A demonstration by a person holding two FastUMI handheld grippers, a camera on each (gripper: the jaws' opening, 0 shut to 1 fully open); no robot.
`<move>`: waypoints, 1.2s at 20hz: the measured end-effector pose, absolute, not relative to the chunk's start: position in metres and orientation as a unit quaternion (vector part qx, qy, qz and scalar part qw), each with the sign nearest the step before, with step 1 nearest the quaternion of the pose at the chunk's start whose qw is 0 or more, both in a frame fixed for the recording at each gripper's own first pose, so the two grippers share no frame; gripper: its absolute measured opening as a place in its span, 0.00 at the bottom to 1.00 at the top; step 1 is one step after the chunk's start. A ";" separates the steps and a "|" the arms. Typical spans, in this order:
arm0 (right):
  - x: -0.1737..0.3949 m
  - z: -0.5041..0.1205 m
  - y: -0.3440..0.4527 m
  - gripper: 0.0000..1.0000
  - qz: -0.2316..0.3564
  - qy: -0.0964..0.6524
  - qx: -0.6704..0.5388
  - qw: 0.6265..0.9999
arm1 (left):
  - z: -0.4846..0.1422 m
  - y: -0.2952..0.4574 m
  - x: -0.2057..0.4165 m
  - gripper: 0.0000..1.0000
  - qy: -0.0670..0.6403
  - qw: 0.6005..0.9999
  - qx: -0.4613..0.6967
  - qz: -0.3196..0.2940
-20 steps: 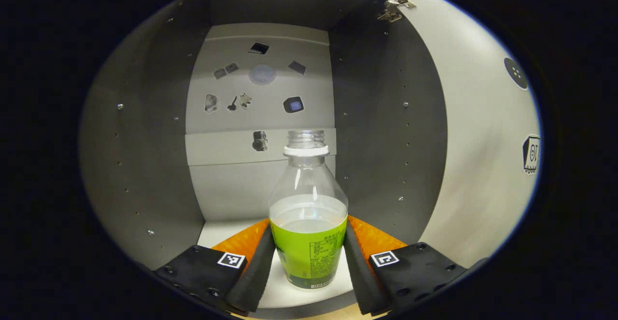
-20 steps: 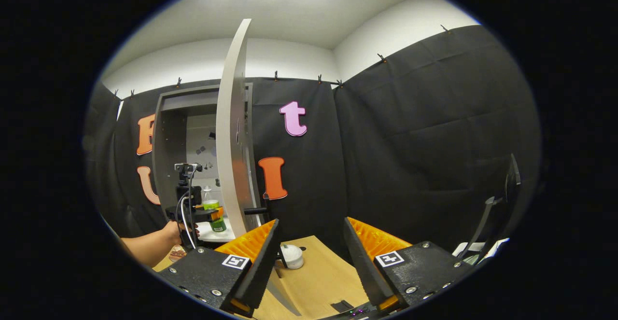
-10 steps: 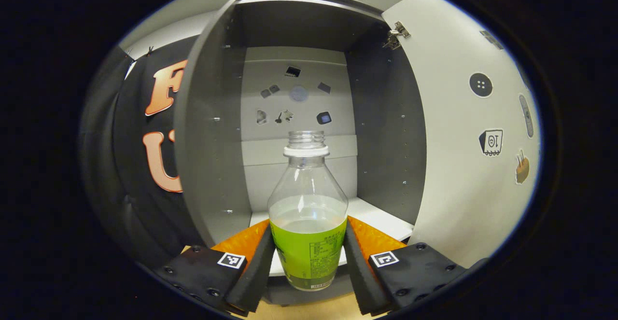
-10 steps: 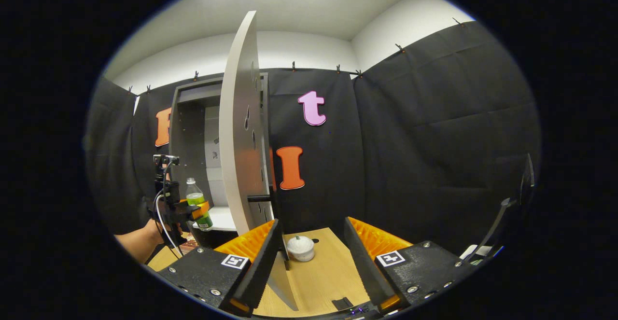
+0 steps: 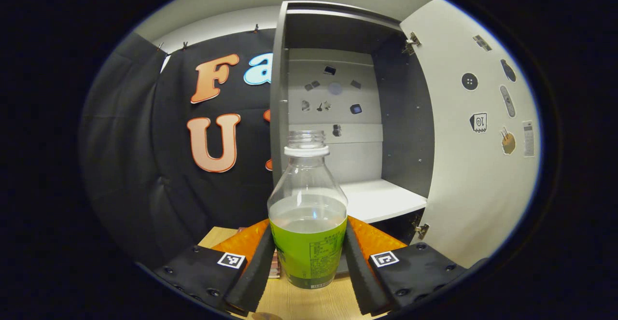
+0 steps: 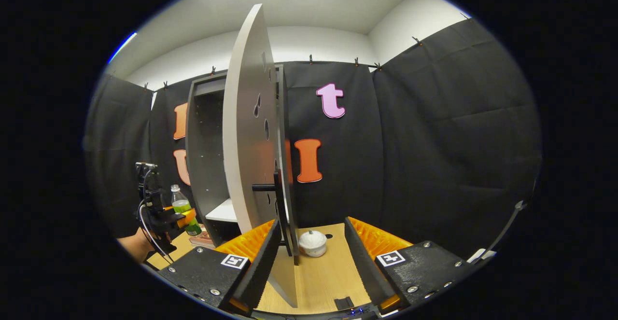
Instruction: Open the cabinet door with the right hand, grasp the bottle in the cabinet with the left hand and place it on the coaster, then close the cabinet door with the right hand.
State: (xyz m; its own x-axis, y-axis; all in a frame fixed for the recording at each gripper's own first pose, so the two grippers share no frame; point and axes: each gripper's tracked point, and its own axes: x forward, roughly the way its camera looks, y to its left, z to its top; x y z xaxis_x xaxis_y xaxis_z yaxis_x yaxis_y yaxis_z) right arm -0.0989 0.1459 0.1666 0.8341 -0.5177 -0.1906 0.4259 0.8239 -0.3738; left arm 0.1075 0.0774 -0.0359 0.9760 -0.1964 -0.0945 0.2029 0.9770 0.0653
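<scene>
A clear bottle (image 5: pixel 308 214) with a green label and no cap sits upright between my left gripper's (image 5: pixel 308 243) fingers, which are shut on its labelled lower half. It hangs above the wooden table (image 5: pixel 309 303), out in front of the open grey cabinet (image 5: pixel 333 156). The cabinet's white shelf (image 5: pixel 381 199) is bare. In the right gripper view the pale door (image 6: pixel 248 141) stands edge-on with its dark handle (image 6: pixel 264 187). Far left there, a hand holds the left gripper (image 6: pixel 179 215) with the bottle (image 6: pixel 181 206). My right gripper (image 6: pixel 311 228) is open, just short of the door's edge.
A small white lidded pot (image 6: pixel 313 243) stands on the table (image 6: pixel 323 276) between the right fingers. A flat brownish item (image 6: pixel 204 238) lies at the cabinet's foot. The open door (image 5: pixel 473 141) bears several stickers. Black cloth walls close in behind and on both sides.
My left gripper has pulled the bottle back out of the cabinet and left, so it now hangs over the table. The right gripper view has shifted a little; the door stays open.
</scene>
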 end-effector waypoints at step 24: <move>-0.110 0.196 0.150 0.81 -0.291 0.063 -0.154 0.942 | -0.222 0.210 0.035 0.79 0.055 0.994 0.089 0.035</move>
State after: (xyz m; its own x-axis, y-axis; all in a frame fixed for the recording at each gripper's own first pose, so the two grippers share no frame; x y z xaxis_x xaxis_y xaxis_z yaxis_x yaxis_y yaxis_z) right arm -0.1104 0.1504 0.1961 0.8231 -0.5670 -0.0301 0.5280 0.7839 -0.3268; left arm 0.0352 0.2102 -0.2224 0.9915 0.0787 -0.1037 -0.0591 0.9819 0.1801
